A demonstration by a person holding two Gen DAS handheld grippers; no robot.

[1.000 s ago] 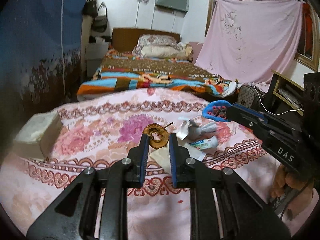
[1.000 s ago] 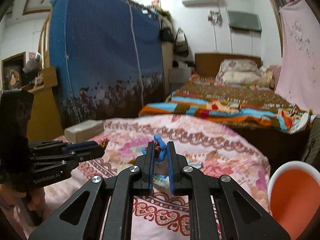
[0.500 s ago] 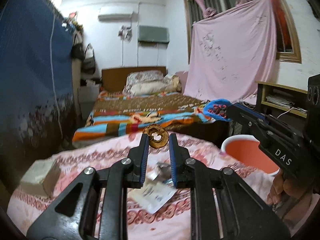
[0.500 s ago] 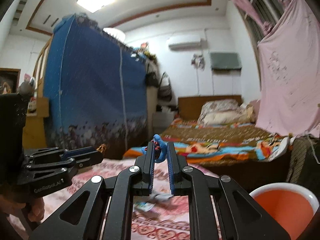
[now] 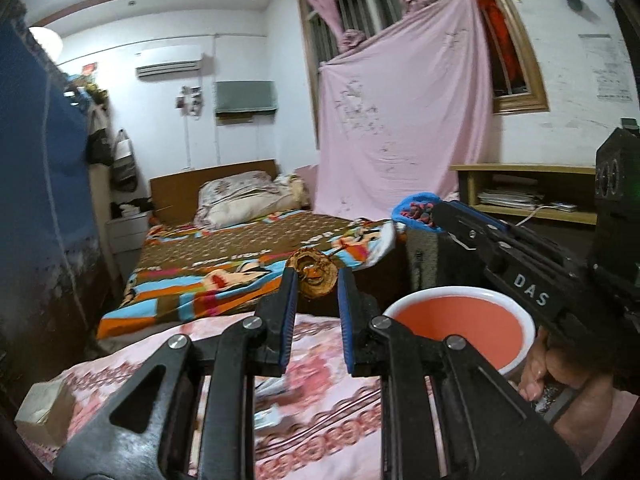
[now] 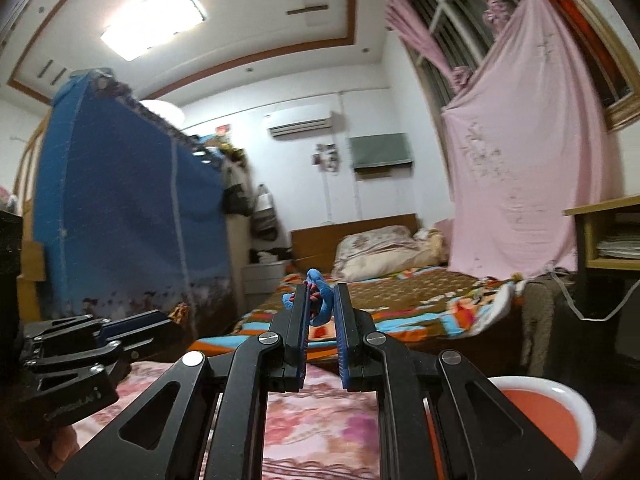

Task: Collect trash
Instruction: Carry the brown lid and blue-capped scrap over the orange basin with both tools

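Observation:
My left gripper (image 5: 315, 276) is shut on a brown dried fruit slice (image 5: 314, 274), held up above the pink floral table cover (image 5: 320, 364). My right gripper (image 6: 320, 294) is shut on a crumpled blue wrapper (image 6: 322, 300); the wrapper also shows in the left wrist view (image 5: 416, 209). An orange bin with a white rim (image 5: 460, 328) stands to the right of the table, below the right gripper; it also shows in the right wrist view (image 6: 548, 420). Some scraps of paper trash (image 5: 272, 416) lie on the cover, partly hidden by my left gripper.
A pale box (image 5: 44, 412) sits at the table's left edge. A bed with a striped blanket (image 5: 240, 264) lies beyond the table. A blue wardrobe cover (image 6: 120, 220) stands left, and a wooden shelf (image 5: 528, 196) right.
Both grippers have lifted and tilted upward with their loads; the table has dropped low in both views, and the orange bin has come into the left wrist view.

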